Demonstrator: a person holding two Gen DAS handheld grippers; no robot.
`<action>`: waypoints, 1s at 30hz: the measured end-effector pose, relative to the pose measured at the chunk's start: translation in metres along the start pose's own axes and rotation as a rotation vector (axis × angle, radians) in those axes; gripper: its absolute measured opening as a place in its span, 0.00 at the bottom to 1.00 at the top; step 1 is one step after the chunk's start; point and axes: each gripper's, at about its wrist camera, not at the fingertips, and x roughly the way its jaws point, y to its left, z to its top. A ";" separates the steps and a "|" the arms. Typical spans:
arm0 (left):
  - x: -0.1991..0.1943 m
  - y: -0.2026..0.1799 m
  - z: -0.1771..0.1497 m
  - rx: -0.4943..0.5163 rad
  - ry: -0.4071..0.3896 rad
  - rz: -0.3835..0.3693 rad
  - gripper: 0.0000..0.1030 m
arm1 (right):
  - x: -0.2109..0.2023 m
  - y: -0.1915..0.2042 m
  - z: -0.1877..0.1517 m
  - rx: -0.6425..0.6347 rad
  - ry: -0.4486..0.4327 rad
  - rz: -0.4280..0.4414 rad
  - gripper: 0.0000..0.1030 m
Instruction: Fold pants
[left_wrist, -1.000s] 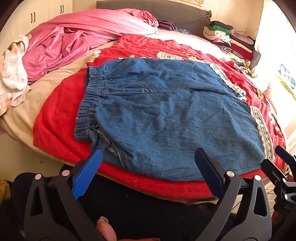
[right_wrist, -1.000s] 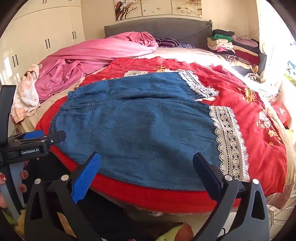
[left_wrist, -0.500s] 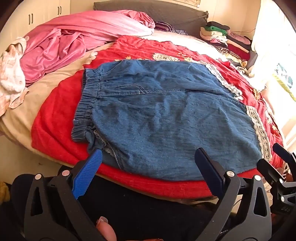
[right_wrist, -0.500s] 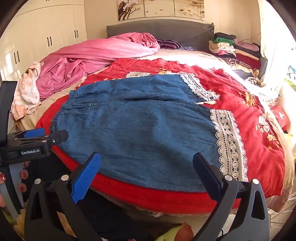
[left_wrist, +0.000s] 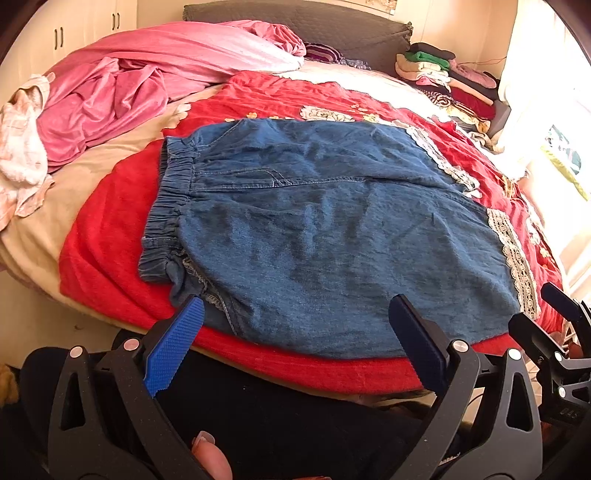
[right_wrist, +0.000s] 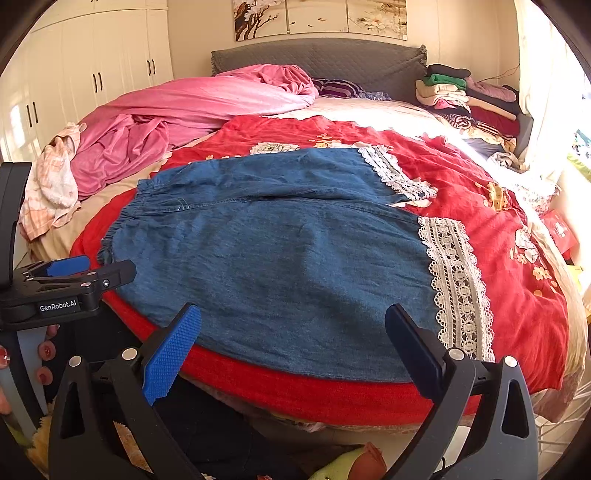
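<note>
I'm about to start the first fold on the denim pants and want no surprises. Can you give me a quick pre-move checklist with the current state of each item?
1. Both tongs open: ok. Left tongs and right tongs both gape wide.
2. Tongs holding nothing: ok, no cloth between the fingers.
3. Denim pants spread flat on the red blanket: ok, only slight wrinkles.
4. Elastic waistband in view on the left: ok.
5. Lace hems reachable on the right: ok, both legs show them.
6. Fold area free of other laundry: ok, the pink bedding lies apart.
</note>
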 end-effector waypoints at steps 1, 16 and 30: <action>0.000 0.000 0.000 -0.001 0.000 0.000 0.91 | 0.000 0.000 0.000 0.000 0.000 -0.002 0.96; 0.000 -0.001 0.000 -0.001 -0.001 -0.002 0.91 | 0.000 0.000 0.000 -0.001 0.002 -0.002 0.96; -0.001 0.000 0.001 -0.001 -0.001 -0.002 0.91 | 0.001 0.000 -0.001 -0.002 0.005 -0.002 0.96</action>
